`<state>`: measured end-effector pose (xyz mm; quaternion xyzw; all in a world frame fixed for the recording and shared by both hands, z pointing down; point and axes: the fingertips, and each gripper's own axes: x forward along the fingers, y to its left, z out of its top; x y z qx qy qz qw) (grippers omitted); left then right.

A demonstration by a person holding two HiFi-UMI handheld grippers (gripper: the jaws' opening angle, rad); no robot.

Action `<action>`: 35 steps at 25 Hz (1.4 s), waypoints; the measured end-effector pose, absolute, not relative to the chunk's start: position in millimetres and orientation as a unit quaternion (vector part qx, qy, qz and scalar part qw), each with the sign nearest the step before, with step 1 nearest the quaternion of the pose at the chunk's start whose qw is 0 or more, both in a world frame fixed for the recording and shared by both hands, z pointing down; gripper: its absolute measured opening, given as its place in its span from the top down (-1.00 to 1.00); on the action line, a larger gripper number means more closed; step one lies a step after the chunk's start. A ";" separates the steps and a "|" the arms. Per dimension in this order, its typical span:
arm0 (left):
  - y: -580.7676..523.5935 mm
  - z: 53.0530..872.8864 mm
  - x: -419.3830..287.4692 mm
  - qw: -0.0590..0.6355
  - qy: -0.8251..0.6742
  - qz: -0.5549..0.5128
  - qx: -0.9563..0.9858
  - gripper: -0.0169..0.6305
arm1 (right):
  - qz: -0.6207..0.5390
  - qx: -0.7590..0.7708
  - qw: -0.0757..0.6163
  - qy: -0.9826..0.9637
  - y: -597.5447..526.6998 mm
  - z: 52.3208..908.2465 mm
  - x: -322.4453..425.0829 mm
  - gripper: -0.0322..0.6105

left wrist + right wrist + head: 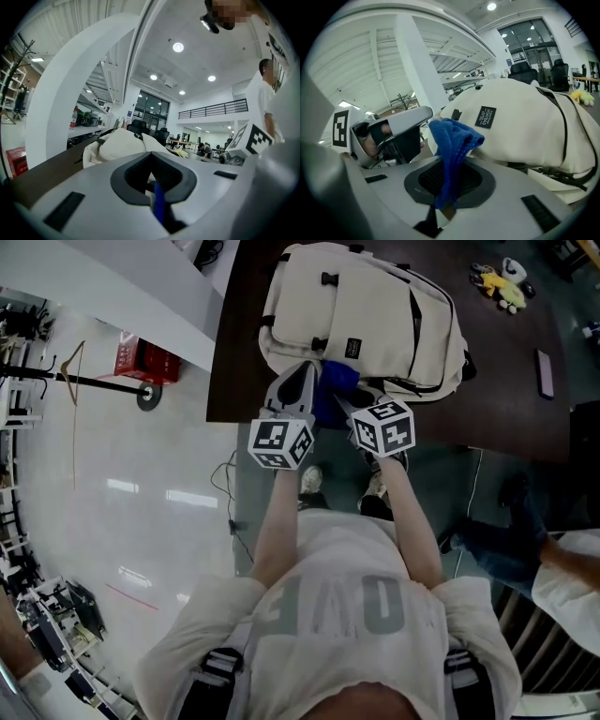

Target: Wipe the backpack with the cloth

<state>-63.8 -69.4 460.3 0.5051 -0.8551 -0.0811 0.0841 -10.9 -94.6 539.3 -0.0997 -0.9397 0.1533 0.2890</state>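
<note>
Presently we find the backpack (361, 320) lying flat on the table (506, 399), near its front edge. We record the right gripper (445, 187) closed tight on the cloth (454, 136), which bunches above the jaws against the backpack. The left gripper (155, 190) is likewise closed, pinching a thin blue edge of cloth. Both grippers sit side by side at the backpack's near end.

cloth (336, 382) partly behind right claw (346, 400)
</note>
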 end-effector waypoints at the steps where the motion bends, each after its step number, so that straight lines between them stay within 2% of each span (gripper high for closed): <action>1: -73.7 460.1 -61.4 0.083 -0.856 -0.080 0.505 0.93 | 0.154 -0.101 0.288 -0.940 -98.7 539.2 -8.4 0.77; 7: -95.7 467.9 -44.4 0.087 -0.857 -0.078 0.502 0.93 | 0.126 -0.045 0.327 -0.936 -157.8 566.4 26.7 0.77; 20: -157.0 479.8 5.5 0.096 -0.850 -0.064 0.515 0.93 | 0.137 -0.013 0.347 -0.928 -239.9 590.3 89.8 0.77; 35: -190.0 478.0 36.8 0.092 -0.858 -0.060 0.502 0.93 | 0.121 0.020 0.352 -0.928 -310.1 594.5 129.3 0.77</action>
